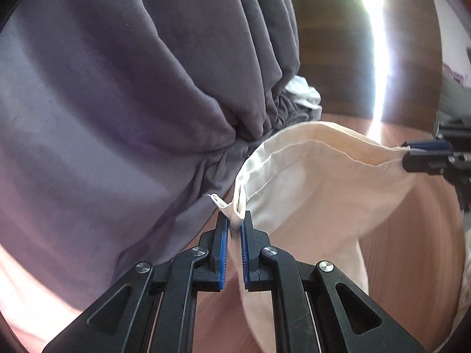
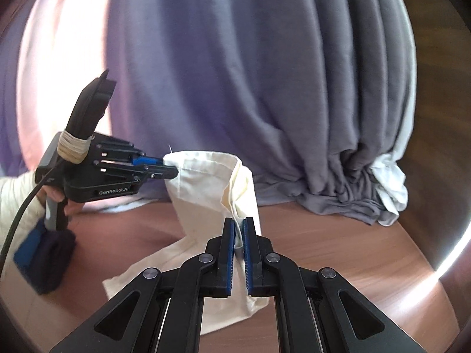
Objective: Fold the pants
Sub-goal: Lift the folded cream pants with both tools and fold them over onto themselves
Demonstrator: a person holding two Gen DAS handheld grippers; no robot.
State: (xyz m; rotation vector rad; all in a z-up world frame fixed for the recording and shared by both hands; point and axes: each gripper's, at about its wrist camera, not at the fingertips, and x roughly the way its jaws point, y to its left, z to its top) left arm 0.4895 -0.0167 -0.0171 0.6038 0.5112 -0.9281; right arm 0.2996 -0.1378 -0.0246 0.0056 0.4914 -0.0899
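The left gripper (image 1: 234, 229) and right gripper (image 2: 239, 235) each pinch a corner of the cream pants (image 2: 203, 188); keeping that edge taut and level above the table (image 2: 338, 247) should give a clean fold.

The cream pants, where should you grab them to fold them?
Grab the cream pants at the two ends of the top hem, one tool from each side. The left tool and right tool already pinch there; the hem hangs stretched between them, its lower part on the wooden table.
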